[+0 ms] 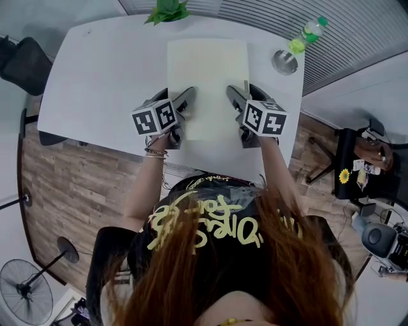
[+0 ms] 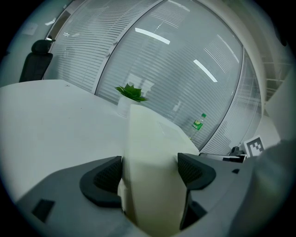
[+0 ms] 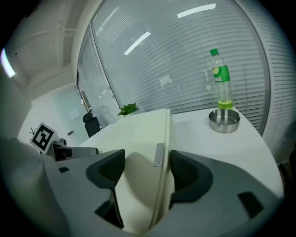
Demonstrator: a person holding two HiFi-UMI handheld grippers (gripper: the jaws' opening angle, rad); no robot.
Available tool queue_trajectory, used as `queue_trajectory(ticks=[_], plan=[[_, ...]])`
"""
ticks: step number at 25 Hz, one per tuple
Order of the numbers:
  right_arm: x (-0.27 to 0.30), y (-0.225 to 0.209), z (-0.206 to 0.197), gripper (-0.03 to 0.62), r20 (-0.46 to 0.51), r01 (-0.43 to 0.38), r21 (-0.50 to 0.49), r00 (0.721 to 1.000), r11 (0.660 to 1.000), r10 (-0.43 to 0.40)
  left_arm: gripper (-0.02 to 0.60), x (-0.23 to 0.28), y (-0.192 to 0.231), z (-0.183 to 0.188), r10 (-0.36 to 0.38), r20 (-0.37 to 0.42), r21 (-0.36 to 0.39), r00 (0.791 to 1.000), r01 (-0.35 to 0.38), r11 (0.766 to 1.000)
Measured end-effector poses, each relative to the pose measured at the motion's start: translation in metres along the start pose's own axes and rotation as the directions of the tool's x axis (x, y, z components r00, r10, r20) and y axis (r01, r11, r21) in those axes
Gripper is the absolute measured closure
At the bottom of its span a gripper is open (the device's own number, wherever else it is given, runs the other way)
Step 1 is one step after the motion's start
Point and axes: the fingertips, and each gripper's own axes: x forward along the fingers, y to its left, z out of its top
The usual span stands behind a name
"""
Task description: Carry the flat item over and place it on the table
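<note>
The flat item is a pale cream rectangular sheet over the white table, its long side running away from me. My left gripper is shut on its near left edge and my right gripper on its near right edge. In the left gripper view the flat item fills the gap between the dark pads of the left gripper. In the right gripper view the flat item is clamped in the right gripper, with a small grey tag on its edge. Whether the sheet rests on the tabletop I cannot tell.
A green plant stands at the table's far edge. At the far right corner are a steel bowl and a green-labelled bottle. A black chair is on the left, a fan on the floor, clutter at right.
</note>
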Motion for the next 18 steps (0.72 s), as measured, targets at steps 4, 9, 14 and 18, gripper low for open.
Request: queue_trajectory(ticks=[4, 9, 14, 18], plan=[[0.0020, 0.0002, -0.0015, 0.279, -0.015, 0.008, -0.006, 1.000, 1.000, -0.009, 0.204, 0.0008, 0.0011, -0.0012, 0.011, -0.010, 0.003, 1.000, -0.011, 1.000], [0.0020, 0.0002, -0.0018, 0.281, -0.022, 0.011, -0.003, 1.000, 1.000, -0.012, 0.204, 0.0002, 0.0011, -0.0019, 0.021, -0.015, 0.002, 1.000, -0.021, 1.000], [0.0035, -0.0011, -0.0034, 0.281, -0.037, 0.027, -0.005, 0.999, 1.000, -0.027, 0.206, 0.0018, 0.0024, -0.0032, 0.028, -0.030, -0.001, 0.999, -0.028, 1.000], [0.0060, -0.0012, -0.0037, 0.281, -0.040, 0.023, -0.002, 0.999, 1.000, -0.023, 0.206, 0.0035, 0.0041, -0.0039, 0.030, -0.040, -0.006, 0.999, -0.031, 1.000]])
